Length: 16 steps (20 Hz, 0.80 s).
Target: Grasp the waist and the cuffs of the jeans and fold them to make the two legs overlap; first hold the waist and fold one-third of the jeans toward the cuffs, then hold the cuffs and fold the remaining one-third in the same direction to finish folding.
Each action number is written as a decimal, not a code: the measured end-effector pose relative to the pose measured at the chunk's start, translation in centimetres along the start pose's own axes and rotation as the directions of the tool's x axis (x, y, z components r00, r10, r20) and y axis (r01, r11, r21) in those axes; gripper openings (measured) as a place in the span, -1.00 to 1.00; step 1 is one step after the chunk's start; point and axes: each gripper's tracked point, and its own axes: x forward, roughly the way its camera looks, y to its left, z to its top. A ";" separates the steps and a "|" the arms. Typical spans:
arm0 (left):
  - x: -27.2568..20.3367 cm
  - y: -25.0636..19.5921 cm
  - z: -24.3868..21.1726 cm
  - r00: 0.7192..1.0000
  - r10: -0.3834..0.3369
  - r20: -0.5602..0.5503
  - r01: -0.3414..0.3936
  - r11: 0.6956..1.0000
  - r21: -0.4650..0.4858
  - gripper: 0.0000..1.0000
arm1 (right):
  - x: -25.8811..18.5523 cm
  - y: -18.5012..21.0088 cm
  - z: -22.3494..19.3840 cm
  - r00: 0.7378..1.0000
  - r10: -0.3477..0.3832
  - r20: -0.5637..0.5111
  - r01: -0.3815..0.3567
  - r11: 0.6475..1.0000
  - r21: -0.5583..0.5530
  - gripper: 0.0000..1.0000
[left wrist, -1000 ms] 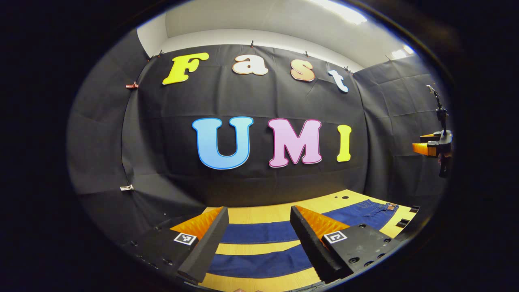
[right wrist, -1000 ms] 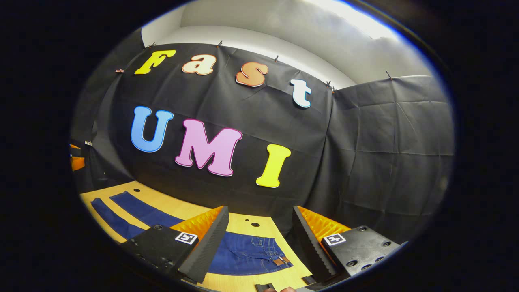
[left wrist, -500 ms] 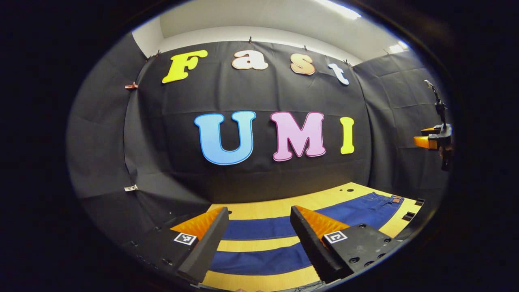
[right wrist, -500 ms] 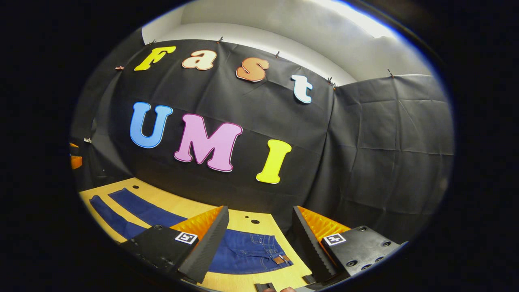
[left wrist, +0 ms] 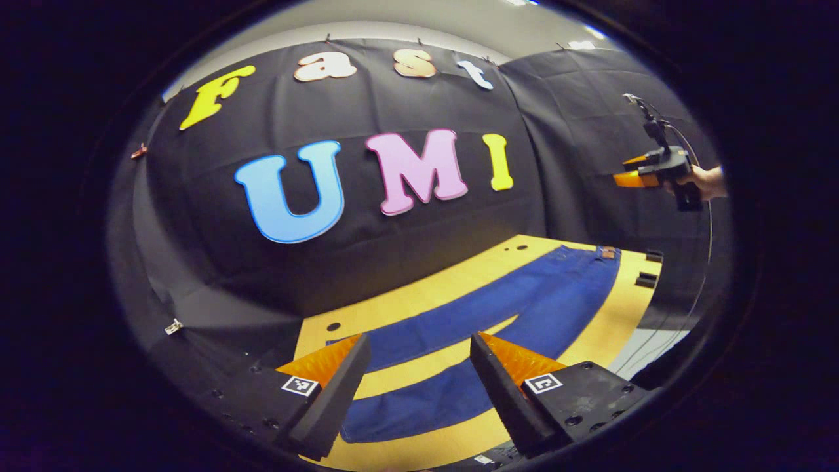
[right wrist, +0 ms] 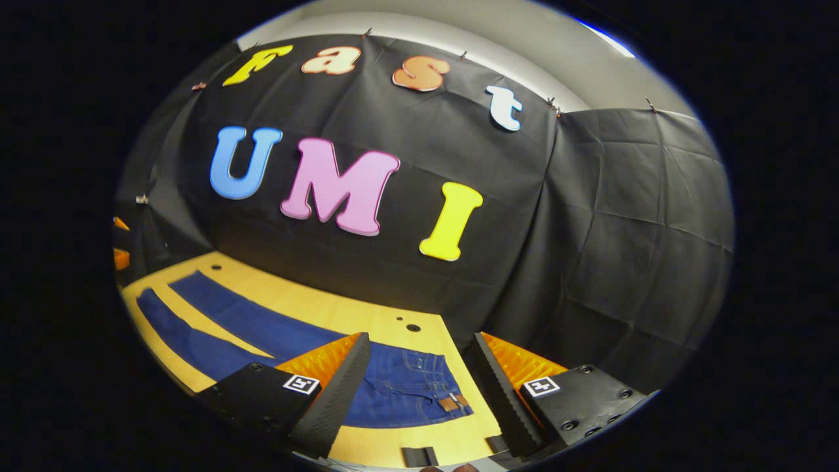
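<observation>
Denim jeans [left wrist: 498, 314] (one pair, two legs apart) lie flat; both grippers [left wrist: 419, 387] [right wrist: 419, 387] gape, empty.

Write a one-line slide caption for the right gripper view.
Open right gripper hovers above the waist of blue jeans lying flat, legs apart, on the wooden table.

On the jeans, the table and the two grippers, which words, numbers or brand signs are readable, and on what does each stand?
Brown patch at the waist of the jeans: too small to read.
Square tags on the left gripper and the right gripper: black-and-white patterns, no words.
Table: no writing seen.
</observation>
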 end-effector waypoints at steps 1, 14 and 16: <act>0.7 0.3 -1.6 0.999 -0.026 -0.042 0.029 0.997 0.068 0.96 | 0.8 0.7 -1.1 1.000 0.025 -0.015 -0.026 0.998 -0.049 0.93; 3.9 3.4 -22.4 0.741 -0.246 -0.625 0.613 0.627 0.481 0.98 | 7.3 11.1 -19.1 0.737 0.534 -0.414 -0.625 0.307 -0.718 0.94; 3.8 3.6 -24.4 0.692 -0.262 -0.672 0.673 0.569 0.472 0.98 | 7.2 11.0 -21.5 0.699 0.536 -0.473 -0.661 0.232 -0.714 0.94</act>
